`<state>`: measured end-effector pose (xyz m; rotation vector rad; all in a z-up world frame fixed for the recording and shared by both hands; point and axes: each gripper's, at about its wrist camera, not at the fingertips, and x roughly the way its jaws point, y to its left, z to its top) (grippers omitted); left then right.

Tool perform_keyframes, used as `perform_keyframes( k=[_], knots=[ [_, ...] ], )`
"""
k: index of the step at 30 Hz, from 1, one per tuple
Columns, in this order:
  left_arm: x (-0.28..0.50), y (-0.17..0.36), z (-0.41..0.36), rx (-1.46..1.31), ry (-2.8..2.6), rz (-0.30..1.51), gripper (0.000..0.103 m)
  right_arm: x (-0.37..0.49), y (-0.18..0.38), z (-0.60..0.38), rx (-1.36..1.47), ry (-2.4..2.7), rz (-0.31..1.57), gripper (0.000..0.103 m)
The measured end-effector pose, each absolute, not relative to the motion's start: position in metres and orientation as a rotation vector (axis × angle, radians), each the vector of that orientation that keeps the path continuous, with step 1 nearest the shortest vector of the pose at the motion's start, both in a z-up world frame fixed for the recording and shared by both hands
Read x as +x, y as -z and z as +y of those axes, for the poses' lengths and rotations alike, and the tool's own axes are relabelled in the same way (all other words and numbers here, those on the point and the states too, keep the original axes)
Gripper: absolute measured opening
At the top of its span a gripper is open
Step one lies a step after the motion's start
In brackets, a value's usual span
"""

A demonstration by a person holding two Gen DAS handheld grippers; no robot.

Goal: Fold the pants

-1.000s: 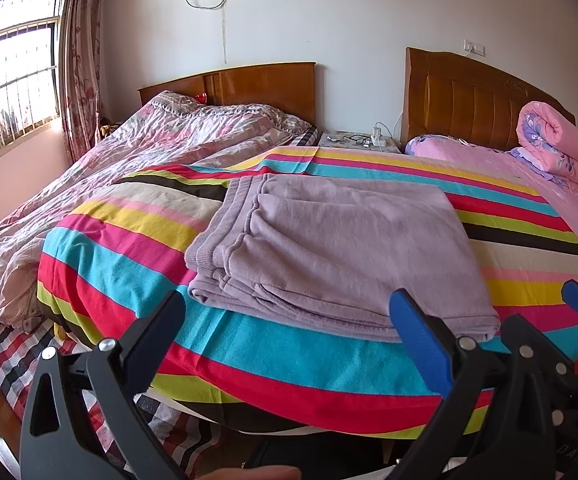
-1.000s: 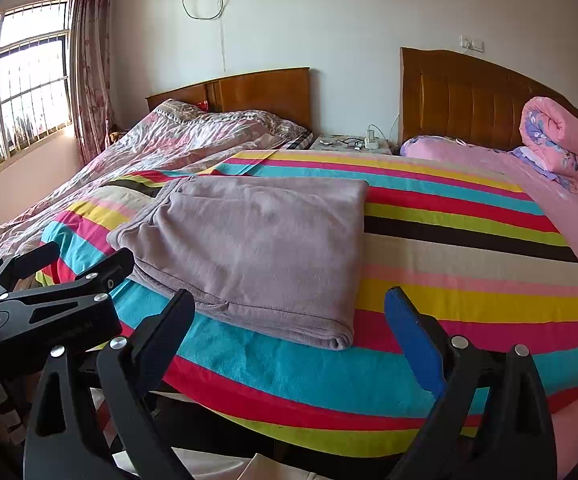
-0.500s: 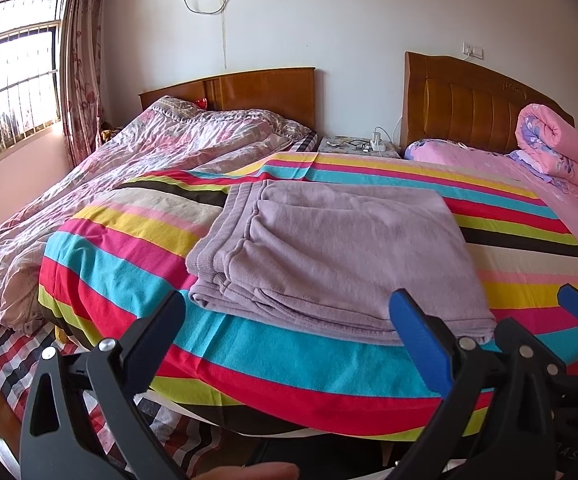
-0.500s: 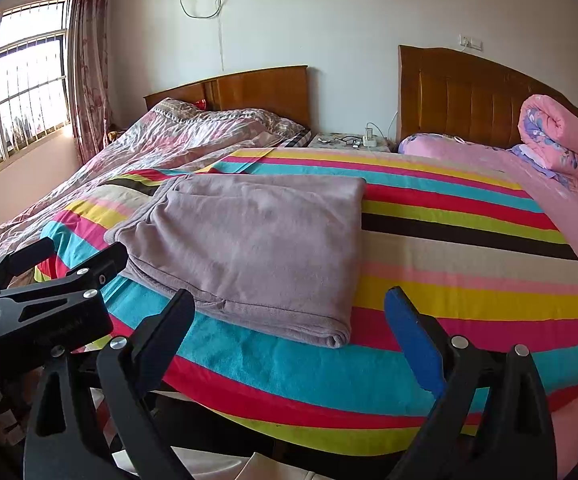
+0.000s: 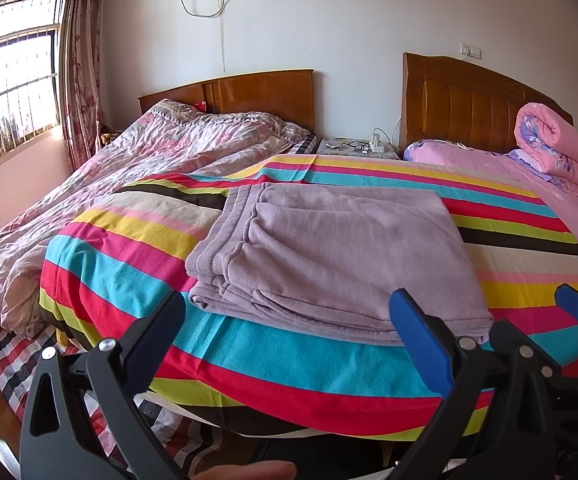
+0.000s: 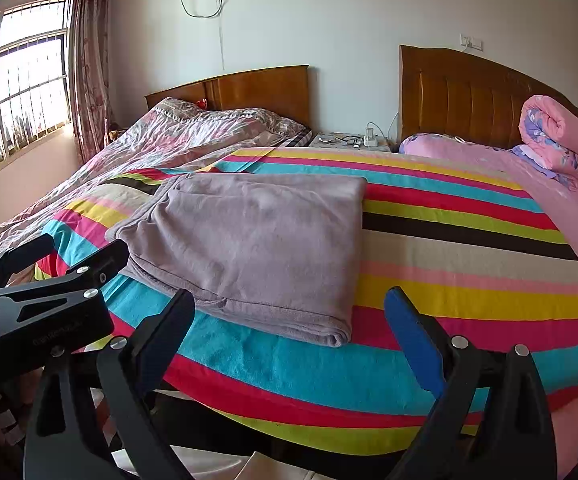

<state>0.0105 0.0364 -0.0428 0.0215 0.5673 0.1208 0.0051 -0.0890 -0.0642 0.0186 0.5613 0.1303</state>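
Compared with a second ago, both views sit slightly farther back and higher: the folded pants (image 5: 329, 264) lie a little lower in the frames, and their shape and place on the bed are unchanged. The left tool (image 5: 289, 320) hangs with its fingers spread wide and empty, short of the bed's near edge. The right tool (image 6: 289, 312) is likewise wide open and holds nothing.

The pants rest as a flat lilac rectangle at the centre of the left view, centre-left of the right view, on a striped blanket (image 5: 509, 276). In the upper left are a window (image 6: 21, 76) and a rumpled floral quilt (image 5: 129, 172); in the upper right, a rolled pink quilt (image 6: 561, 140).

Striped blanket lies bare right of the pants and along the near edge.
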Motion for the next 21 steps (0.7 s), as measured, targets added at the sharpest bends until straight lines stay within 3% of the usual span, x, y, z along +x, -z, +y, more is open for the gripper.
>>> perform_keyframes(
  k=[21],
  knots=[
    [0.0057, 0.0370, 0.0380, 0.021, -0.137, 0.541, 0.102, 0.0050, 0.0665, -0.0894, 0.018, -0.132, 0.566, 0.092]
  ],
)
